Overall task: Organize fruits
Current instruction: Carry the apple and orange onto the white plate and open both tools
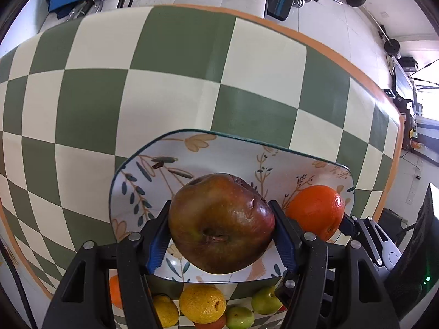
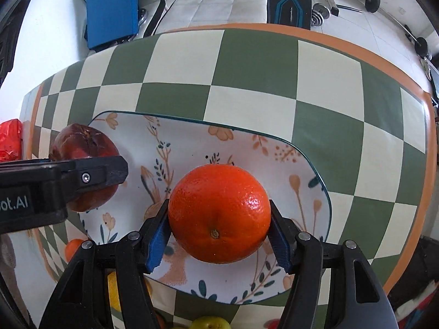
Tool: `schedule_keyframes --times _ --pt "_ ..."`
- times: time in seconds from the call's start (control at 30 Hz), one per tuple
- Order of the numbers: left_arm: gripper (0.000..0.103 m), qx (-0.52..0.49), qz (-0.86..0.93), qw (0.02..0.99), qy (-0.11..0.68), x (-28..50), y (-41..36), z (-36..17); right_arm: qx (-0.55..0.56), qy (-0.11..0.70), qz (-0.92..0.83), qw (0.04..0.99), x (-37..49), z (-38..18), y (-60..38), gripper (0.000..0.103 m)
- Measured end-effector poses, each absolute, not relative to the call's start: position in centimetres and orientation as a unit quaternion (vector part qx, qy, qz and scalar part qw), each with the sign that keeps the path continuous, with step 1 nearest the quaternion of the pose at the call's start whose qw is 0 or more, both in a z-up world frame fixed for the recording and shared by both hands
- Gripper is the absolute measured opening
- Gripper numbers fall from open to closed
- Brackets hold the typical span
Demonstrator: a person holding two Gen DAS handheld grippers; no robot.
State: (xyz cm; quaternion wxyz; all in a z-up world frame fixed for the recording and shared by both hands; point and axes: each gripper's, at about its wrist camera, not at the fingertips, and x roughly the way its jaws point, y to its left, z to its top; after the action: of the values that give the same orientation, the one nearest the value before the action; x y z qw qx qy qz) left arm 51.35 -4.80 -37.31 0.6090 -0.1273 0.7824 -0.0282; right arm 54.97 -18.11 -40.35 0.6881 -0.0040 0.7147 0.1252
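My left gripper (image 1: 221,226) is shut on a dark red apple (image 1: 221,223) and holds it over the left part of a flower-patterned plate (image 1: 227,150). My right gripper (image 2: 219,219) is shut on an orange (image 2: 219,213) and holds it over the middle of the plate (image 2: 192,137). In the right wrist view the apple (image 2: 82,142) and the left gripper's fingers (image 2: 109,171) show at the left. In the left wrist view the orange (image 1: 315,211) shows at the right. Whether either fruit touches the plate is hidden.
The plate lies on a green-and-cream checked table (image 1: 164,82) with an orange edge. Loose fruit lies near the table's front edge: yellow lemons (image 1: 201,303), green fruits (image 1: 264,300) and another orange (image 2: 73,248). A red bag (image 2: 10,139) is at the far left.
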Motion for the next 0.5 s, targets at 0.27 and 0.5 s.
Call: schedule_keyframes --times 0.27,0.5 --pt "0.086 -0.124 -0.019 0.616 0.778 51.1 -4.8 -37.4 -0.002 0.724 0.13 0.677 55.0 -41.2 -18.2 0.071" --pt "0.088 -0.09 -0.012 0.651 0.753 50.3 -4.5 -34.6 0.011 0.711 0.115 0.694 54.9 -39.5 -19.4 0.092"
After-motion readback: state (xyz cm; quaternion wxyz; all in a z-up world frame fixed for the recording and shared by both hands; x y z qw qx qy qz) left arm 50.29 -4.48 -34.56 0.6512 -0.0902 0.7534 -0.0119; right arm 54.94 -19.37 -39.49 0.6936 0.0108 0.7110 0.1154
